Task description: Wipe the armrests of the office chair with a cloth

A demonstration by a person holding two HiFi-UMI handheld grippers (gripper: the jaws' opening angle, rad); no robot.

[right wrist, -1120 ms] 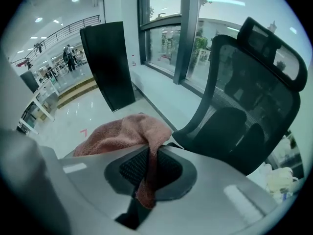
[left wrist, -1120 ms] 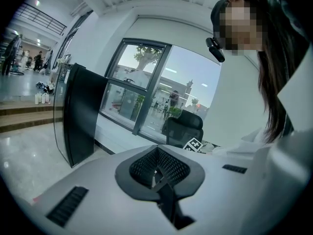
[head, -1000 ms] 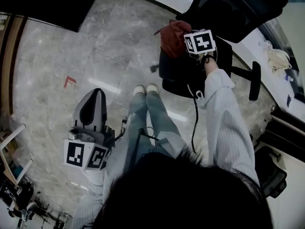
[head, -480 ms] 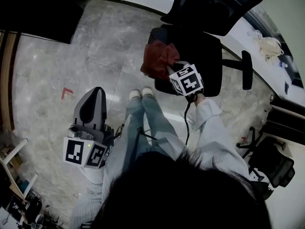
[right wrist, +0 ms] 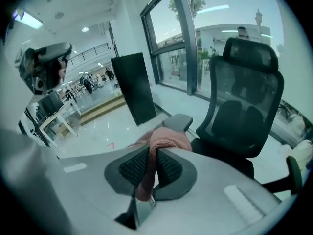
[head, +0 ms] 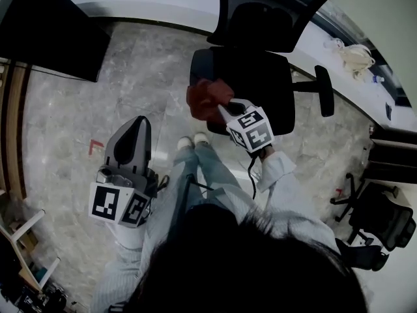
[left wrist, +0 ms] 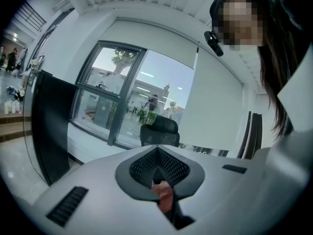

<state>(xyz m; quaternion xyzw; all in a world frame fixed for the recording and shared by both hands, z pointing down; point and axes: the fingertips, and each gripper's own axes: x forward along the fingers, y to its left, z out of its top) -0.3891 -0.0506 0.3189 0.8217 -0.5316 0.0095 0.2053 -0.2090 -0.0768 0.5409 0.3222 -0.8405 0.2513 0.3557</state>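
Cloth (right wrist: 164, 141) pinched between right gripper (right wrist: 151, 163) fingers, bunched past fingertips with armrest (right wrist: 178, 122) just beyond, likely soft, light, floppy, best gripped at a thick fold; left gripper (left wrist: 157, 180) fingers narrow, unclear pinkish bit between.

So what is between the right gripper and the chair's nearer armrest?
Only the cloth, clamped in the right gripper and bunched ahead of it toward the armrest. The right gripper view shows this.
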